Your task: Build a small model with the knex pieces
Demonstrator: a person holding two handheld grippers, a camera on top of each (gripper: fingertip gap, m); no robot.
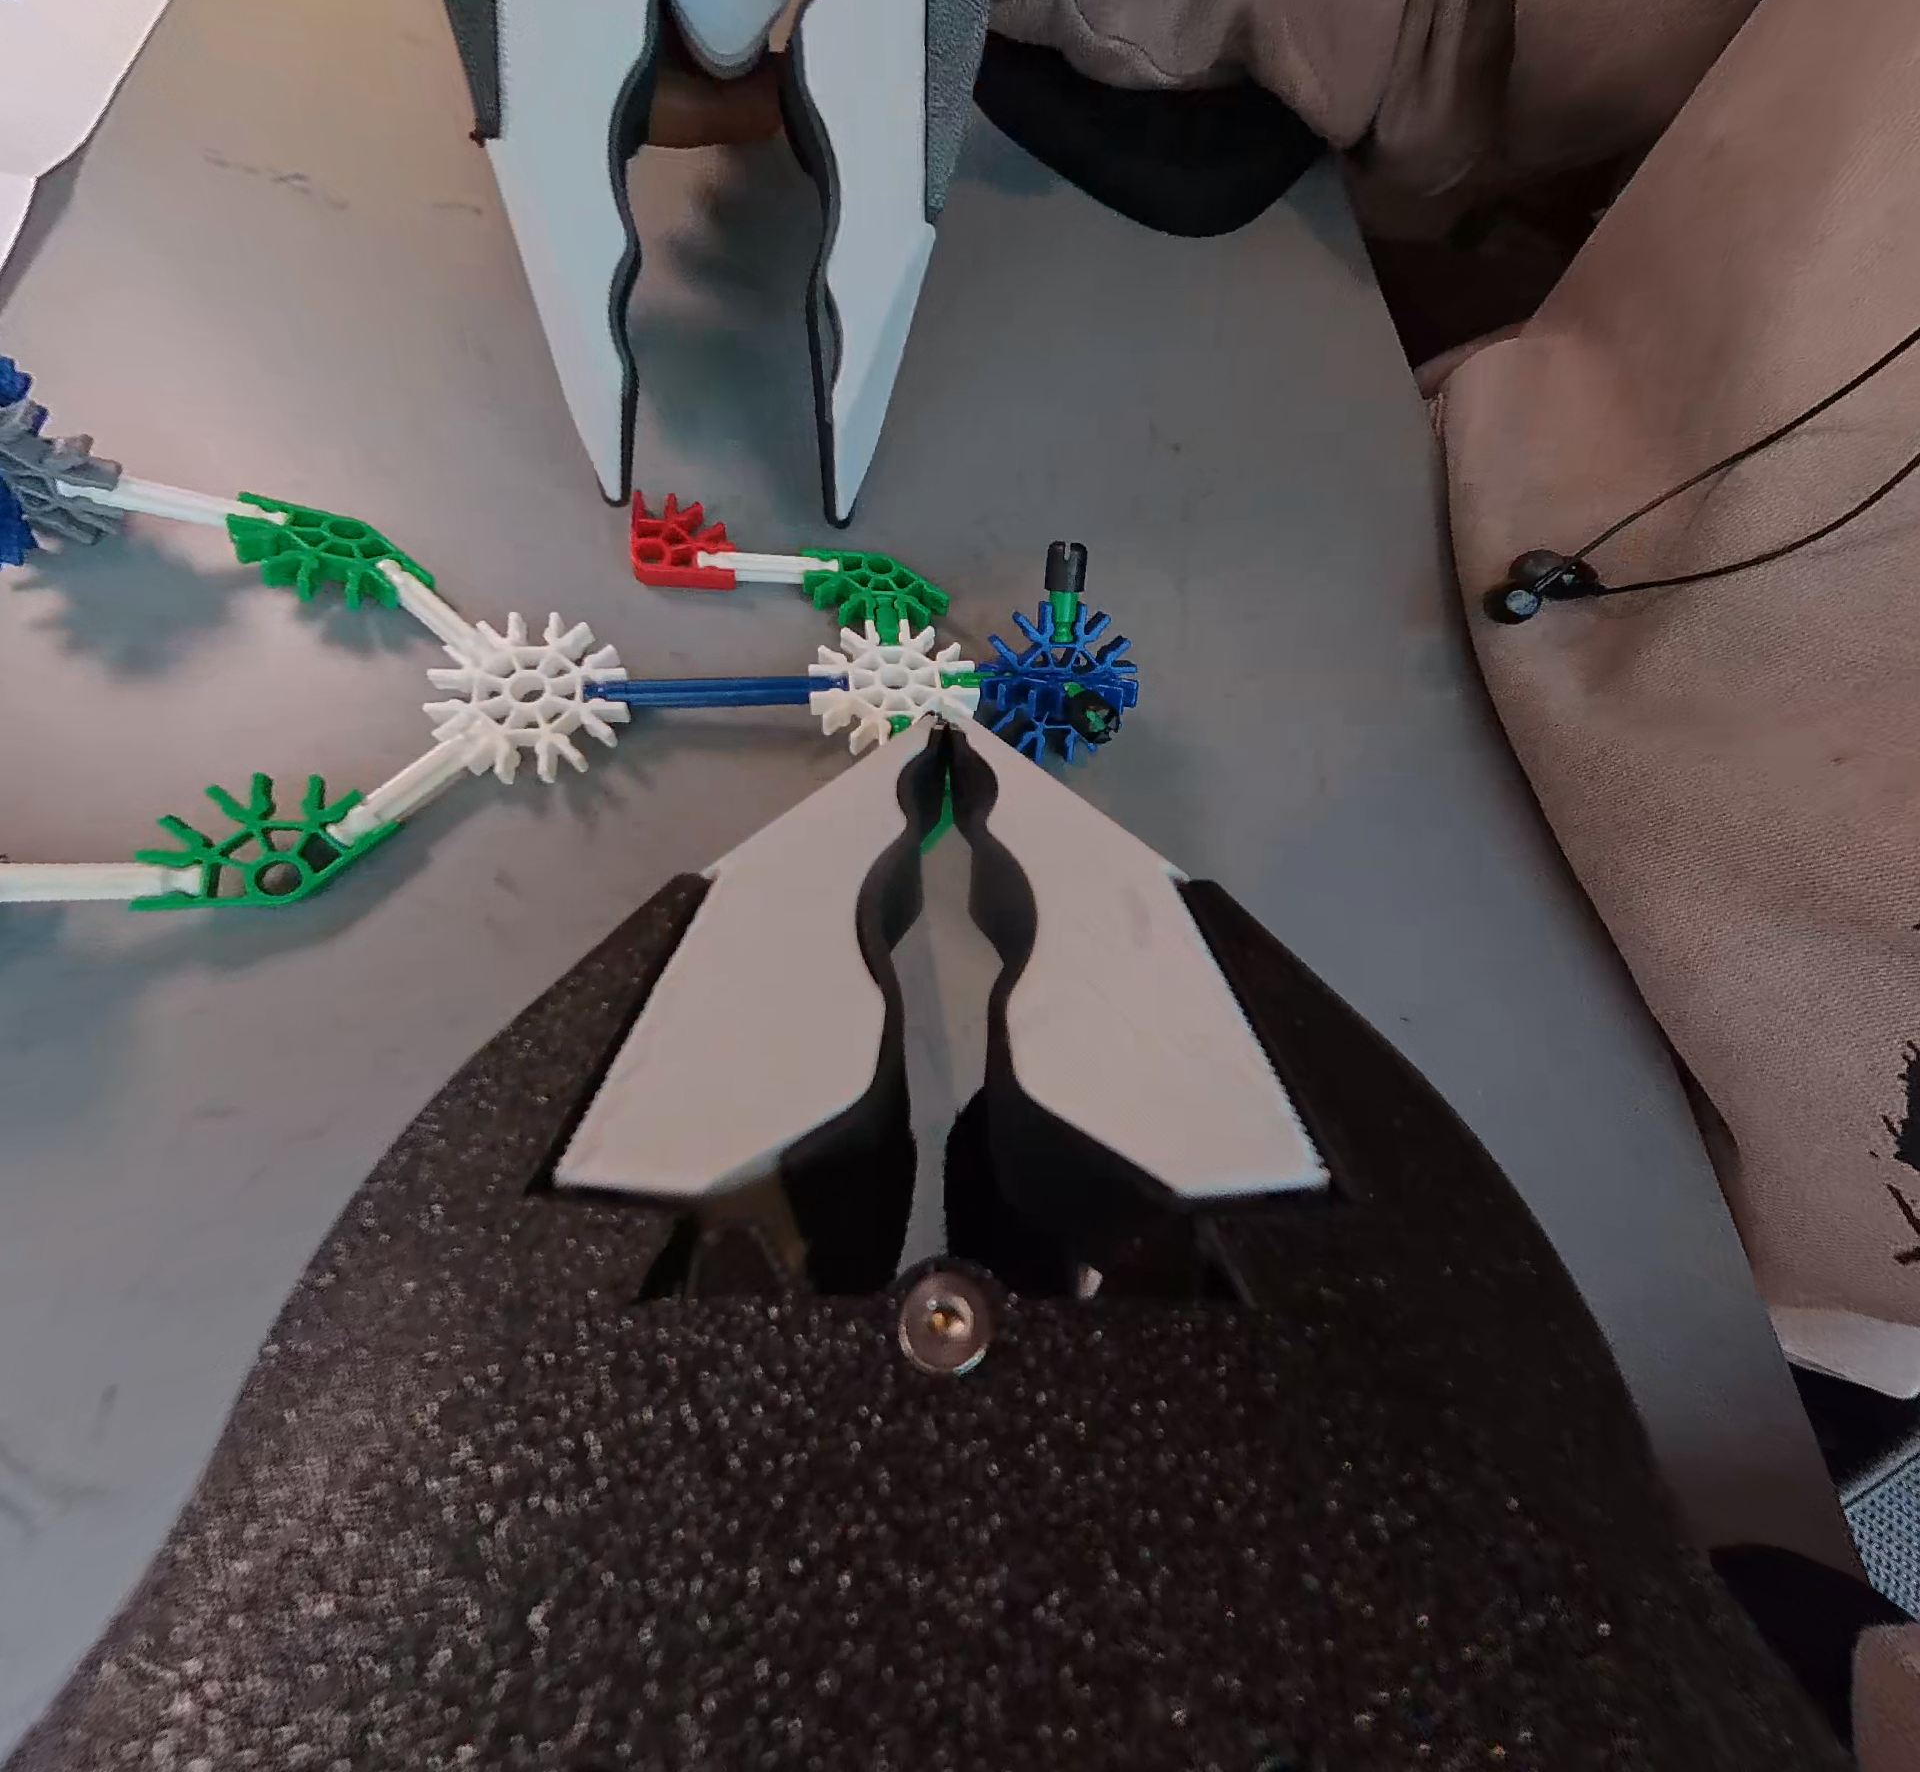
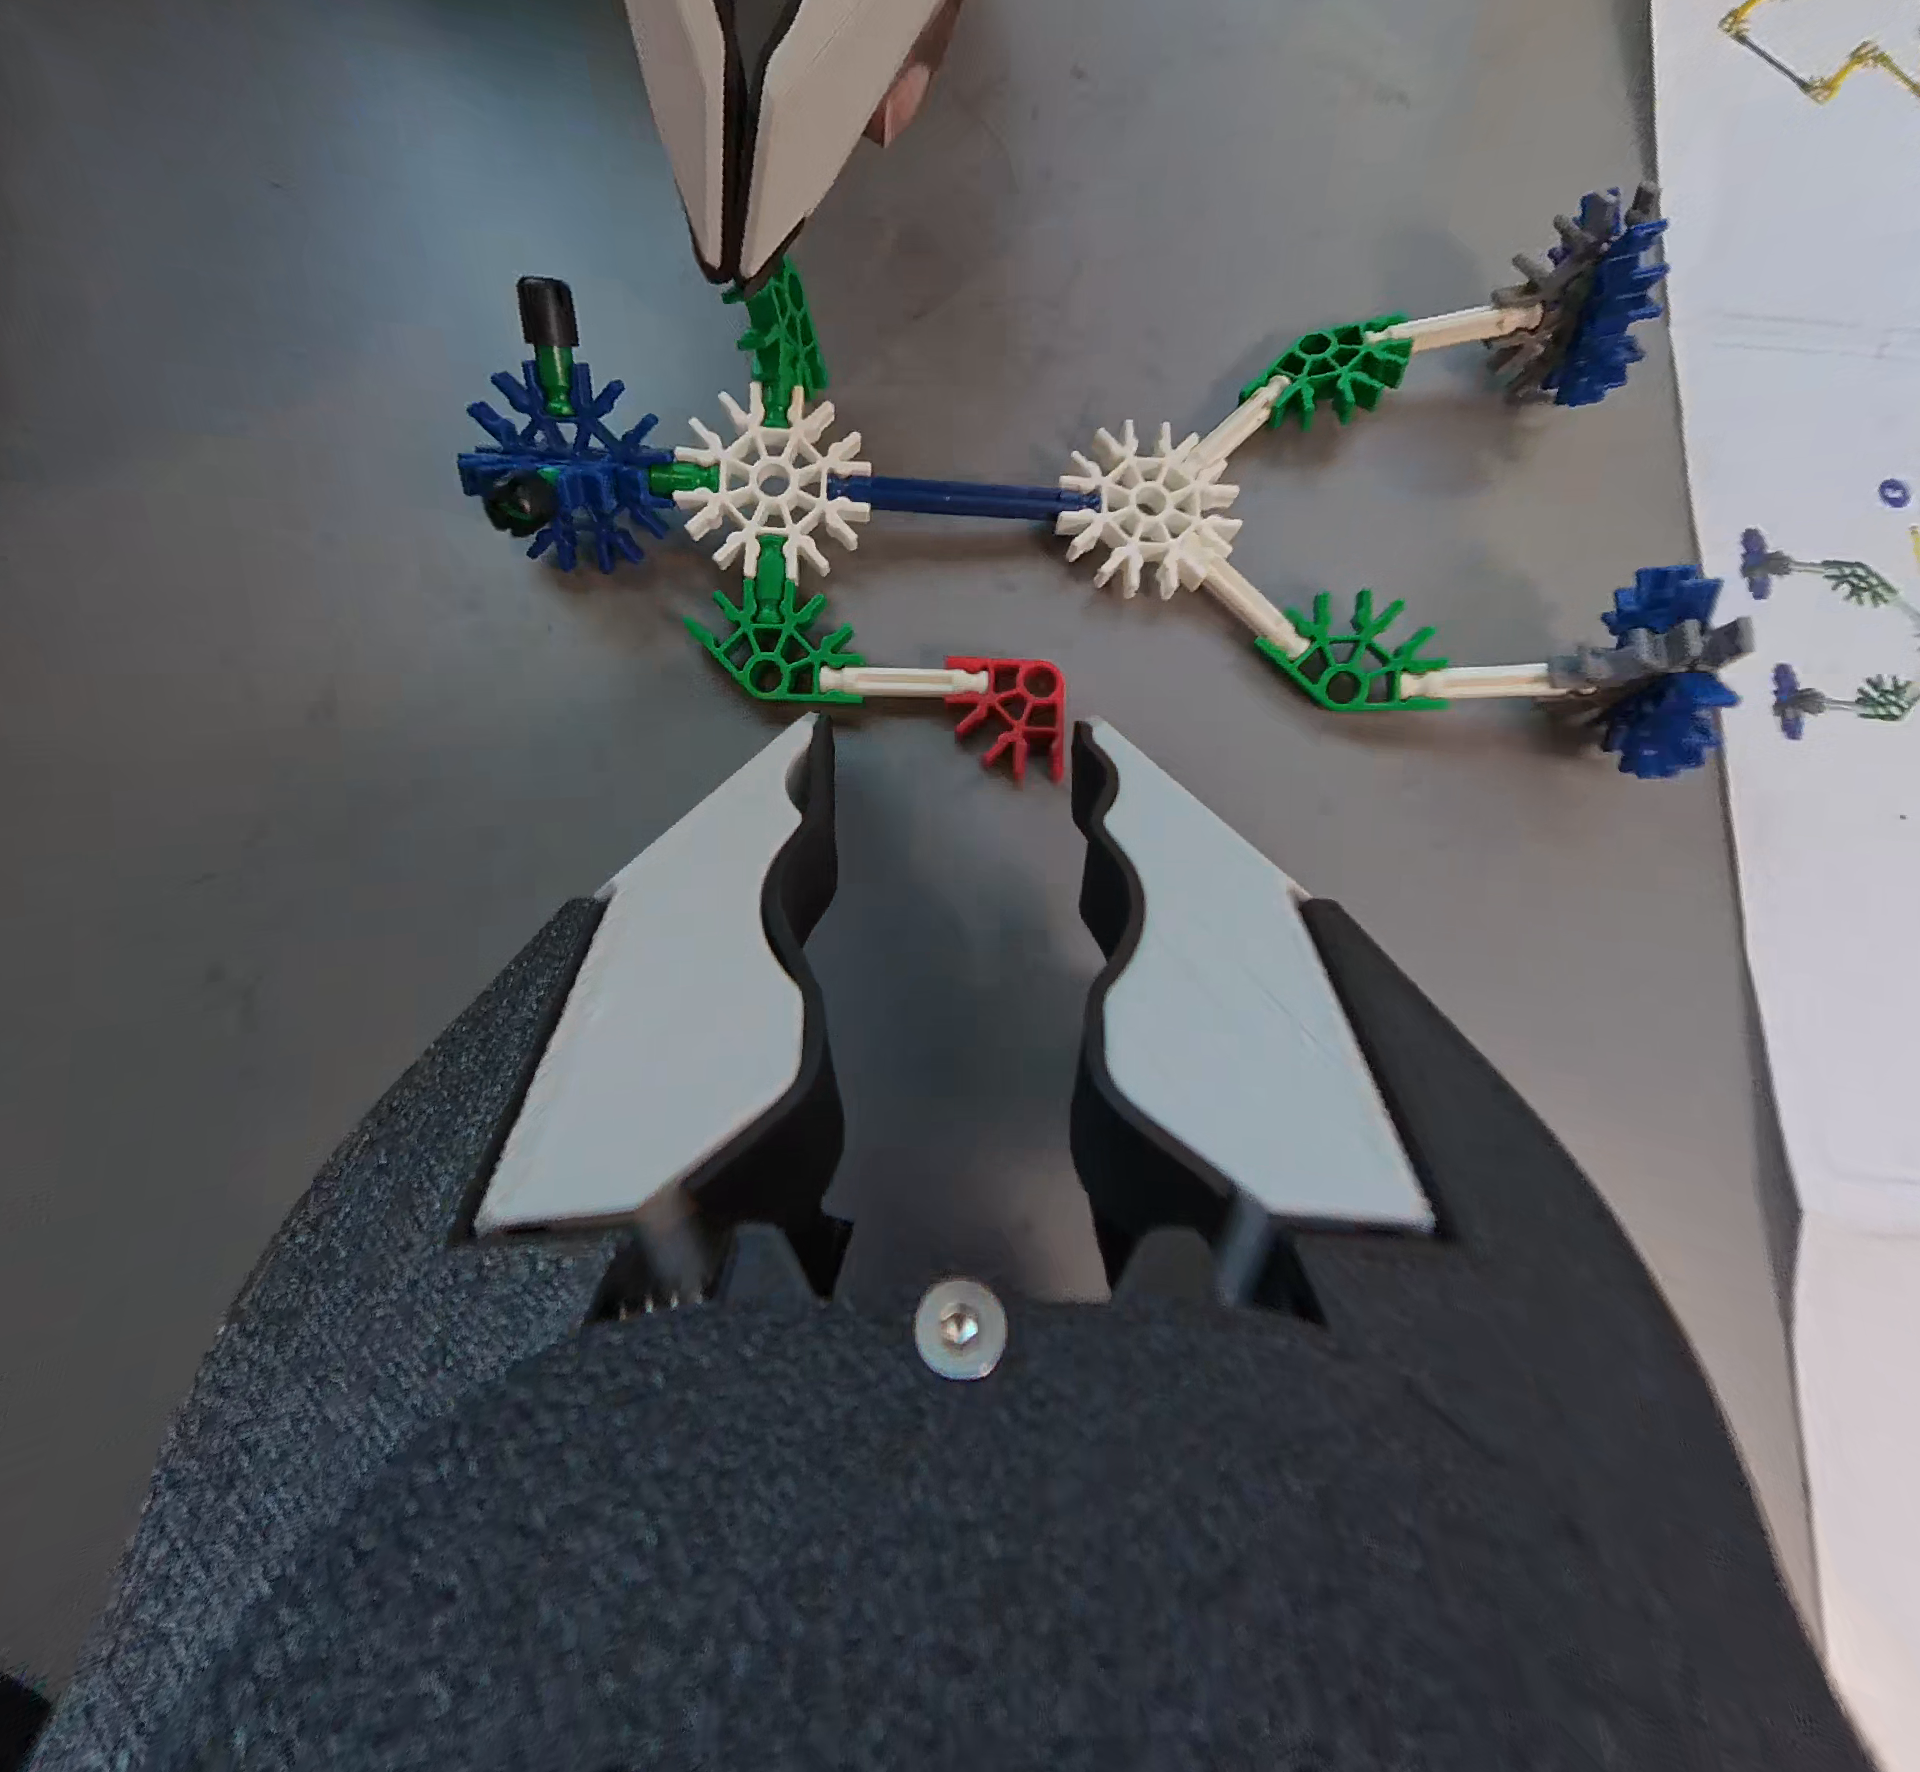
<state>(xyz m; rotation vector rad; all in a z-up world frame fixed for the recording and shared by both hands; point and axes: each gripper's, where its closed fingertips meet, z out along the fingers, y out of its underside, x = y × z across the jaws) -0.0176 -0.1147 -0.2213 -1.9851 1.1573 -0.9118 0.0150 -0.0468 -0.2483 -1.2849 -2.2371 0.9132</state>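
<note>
Left gripper [image 1: 940, 735] clenched on a green plastic fan-shaped connector [image 2: 781, 325], the part pinched between its tips and mostly hidden in the left wrist view. That connector plugs by a short green rod into a white plastic snowflake-shaped hub [image 2: 771, 479] of a stick-figure toy model lying flat on the grey tabletop [image 2: 260, 787]. Right gripper [image 2: 948, 746] released, jaws spread wide, tips low over the table just near side of a red plastic corner connector [image 2: 1013, 702]; its right tip sits just beside the red piece, whether touching cannot tell. Red piece joins through a white rod [image 2: 902, 680] to a second green fan connector [image 2: 774, 654] under the same hub. Blue snowflake connector [image 2: 566, 470] with a black-capped peg [image 2: 548, 314] at the model's left end. Blue rod [image 2: 956, 494] runs right to another white hub [image 2: 1148, 504], two green-and-white limbs ending in blue-grey clusters. White printed sheet [image 2: 1808, 891] at far right of the table
</note>
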